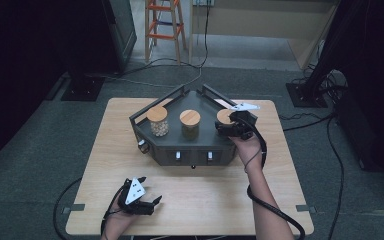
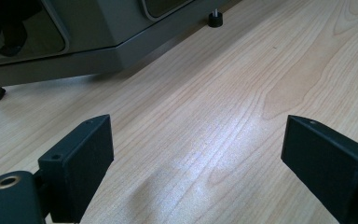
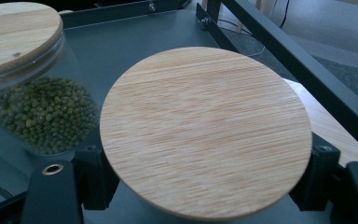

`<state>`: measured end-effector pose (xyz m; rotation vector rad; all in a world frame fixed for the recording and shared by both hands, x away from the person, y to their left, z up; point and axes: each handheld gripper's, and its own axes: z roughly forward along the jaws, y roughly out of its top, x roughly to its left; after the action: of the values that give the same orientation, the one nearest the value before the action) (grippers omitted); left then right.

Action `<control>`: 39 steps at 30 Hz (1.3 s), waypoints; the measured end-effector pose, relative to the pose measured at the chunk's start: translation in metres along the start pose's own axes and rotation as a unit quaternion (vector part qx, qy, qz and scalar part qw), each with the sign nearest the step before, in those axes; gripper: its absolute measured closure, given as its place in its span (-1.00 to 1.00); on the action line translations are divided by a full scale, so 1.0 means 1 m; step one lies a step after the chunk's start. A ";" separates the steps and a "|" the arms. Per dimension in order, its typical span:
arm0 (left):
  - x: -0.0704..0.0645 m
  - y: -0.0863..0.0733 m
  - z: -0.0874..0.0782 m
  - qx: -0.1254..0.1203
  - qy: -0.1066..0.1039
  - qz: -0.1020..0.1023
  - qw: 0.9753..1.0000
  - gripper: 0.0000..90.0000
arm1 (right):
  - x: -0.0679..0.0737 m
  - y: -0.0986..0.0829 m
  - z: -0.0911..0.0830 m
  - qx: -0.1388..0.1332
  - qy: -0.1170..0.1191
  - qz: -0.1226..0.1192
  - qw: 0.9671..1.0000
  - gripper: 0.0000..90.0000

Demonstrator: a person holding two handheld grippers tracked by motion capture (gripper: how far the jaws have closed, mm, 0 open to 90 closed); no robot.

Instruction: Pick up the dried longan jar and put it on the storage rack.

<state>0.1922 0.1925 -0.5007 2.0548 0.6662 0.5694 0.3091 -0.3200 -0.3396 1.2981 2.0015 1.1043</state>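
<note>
Reaching over the front edge of the dark grey rack (image 1: 152, 145) on the wooden table (image 1: 220, 190), I have my right gripper (image 1: 228, 128) closed around the rightmost jar (image 3: 205, 130), its jaws pressed to either side just beneath the round bamboo lid. The jar stands upright at the right end of the rack's top shelf, close to the black rail (image 3: 298, 56) along that side. Just beside it, toward the middle of the shelf, stands a second jar (image 3: 32, 102), filled with small green beans under a lid of the same kind; a third jar (image 1: 158, 121), holding pale round pieces, stands at the left end of the row. My left gripper (image 1: 152, 204) rests low over the near left part of the table, well apart from the rack, its jaws spread wide with nothing between them but bare wood grain. A black cable (image 1: 267, 205) trails from my right gripper along my forearm.
</note>
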 end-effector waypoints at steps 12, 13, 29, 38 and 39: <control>0.000 0.001 0.001 0.003 0.000 -0.002 1.000 -0.80 | -0.003 0.000 0.000 0.001 0.005 0.003 1.000 -0.44; 0.001 0.001 0.000 0.003 0.000 -0.003 1.000 -0.80 | -0.003 0.000 0.000 0.002 0.005 0.002 1.000 -0.44; 0.000 0.001 0.001 0.003 0.000 -0.002 1.000 -0.80 | -0.007 0.004 -0.007 0.008 0.014 0.005 1.000 -0.60; -0.001 0.002 0.001 0.007 0.001 0.001 1.000 -0.80 | -0.012 -0.002 -0.014 0.001 0.024 0.021 0.999 -0.63; -0.001 0.002 0.001 0.006 0.001 0.002 1.000 -0.80 | -0.014 -0.003 -0.014 0.001 0.027 0.023 0.999 -0.63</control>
<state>0.1930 0.1902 -0.4995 2.0679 0.6689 0.5707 0.3022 -0.3382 -0.3346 1.3334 2.0211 1.1706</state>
